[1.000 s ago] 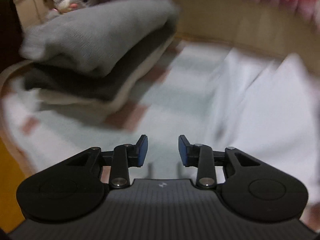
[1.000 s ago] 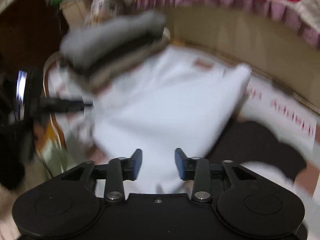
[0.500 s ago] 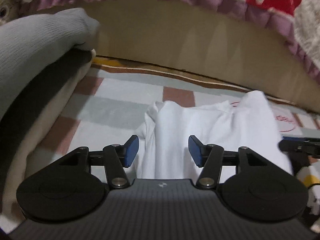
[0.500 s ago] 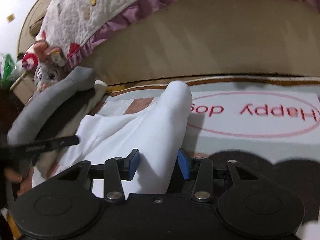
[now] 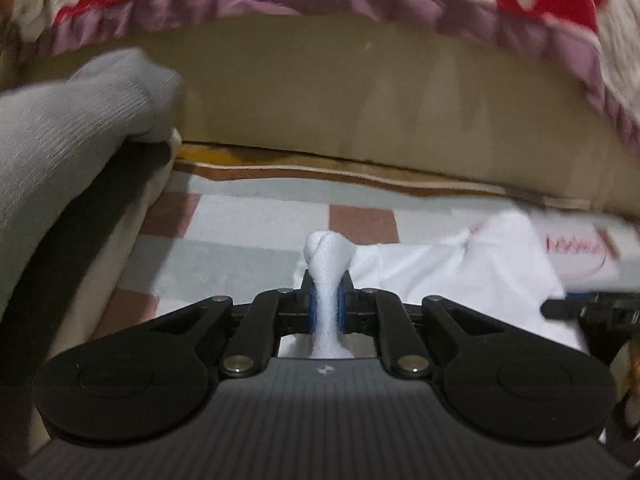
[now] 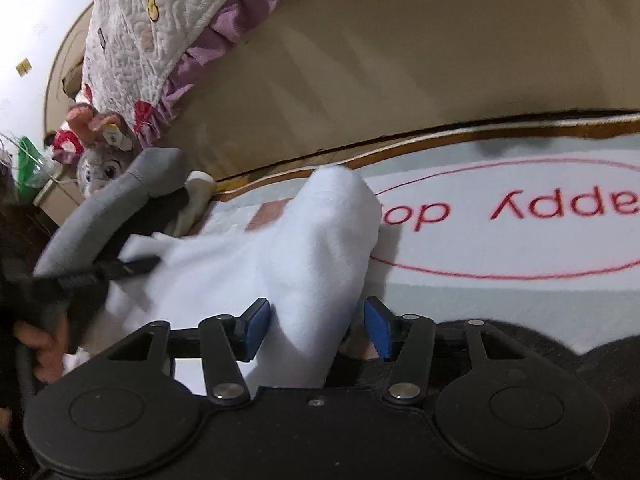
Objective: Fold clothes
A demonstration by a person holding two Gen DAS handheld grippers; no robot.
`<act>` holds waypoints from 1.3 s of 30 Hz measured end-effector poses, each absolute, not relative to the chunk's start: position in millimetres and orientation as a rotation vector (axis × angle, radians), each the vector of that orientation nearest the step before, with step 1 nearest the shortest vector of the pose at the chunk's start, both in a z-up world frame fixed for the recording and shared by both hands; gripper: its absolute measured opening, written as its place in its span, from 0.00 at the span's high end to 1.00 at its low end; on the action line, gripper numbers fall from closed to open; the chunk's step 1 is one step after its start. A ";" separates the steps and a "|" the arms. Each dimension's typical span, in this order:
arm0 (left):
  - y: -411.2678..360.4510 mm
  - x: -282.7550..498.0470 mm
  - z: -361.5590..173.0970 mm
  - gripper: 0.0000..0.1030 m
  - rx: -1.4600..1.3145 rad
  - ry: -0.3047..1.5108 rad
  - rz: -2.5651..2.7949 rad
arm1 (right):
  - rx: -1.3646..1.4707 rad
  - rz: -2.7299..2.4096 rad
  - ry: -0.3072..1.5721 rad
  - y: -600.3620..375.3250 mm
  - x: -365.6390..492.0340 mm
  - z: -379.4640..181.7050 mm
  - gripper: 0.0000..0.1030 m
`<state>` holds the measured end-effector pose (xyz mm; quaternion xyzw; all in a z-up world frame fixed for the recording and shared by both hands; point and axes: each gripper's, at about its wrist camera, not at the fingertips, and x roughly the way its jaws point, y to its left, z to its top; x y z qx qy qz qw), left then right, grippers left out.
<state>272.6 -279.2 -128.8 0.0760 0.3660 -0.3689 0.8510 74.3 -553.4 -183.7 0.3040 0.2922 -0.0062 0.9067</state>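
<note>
Checked in grey and brick squares, the mat [image 5: 256, 220] on the floor carries everything, running up to the side of a bed whose quilt [image 6: 160, 40] hangs over with a purple frill. On the mat lies a white garment [image 6: 280, 256], rumpled, one end humped up beside the red lettering. The left gripper [image 5: 326, 306] has its jaws clenched on a bunched corner of that cloth, which squeezes up between them in a twisted tuft; a firm pinch like that suits lifting or drawing an edge over. The right gripper [image 6: 316, 326] has its jaws spread wide around the hump, not pressing it, likely placed to take the other corner. At the mat's left edge sits a pile of folded clothes [image 5: 72, 152], grey on top.
</note>
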 end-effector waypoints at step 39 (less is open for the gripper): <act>-225.7 276.2 -100.8 0.83 -0.135 0.755 -0.479 | 0.300 -0.170 0.639 -563.6 89.4 -177.6 0.54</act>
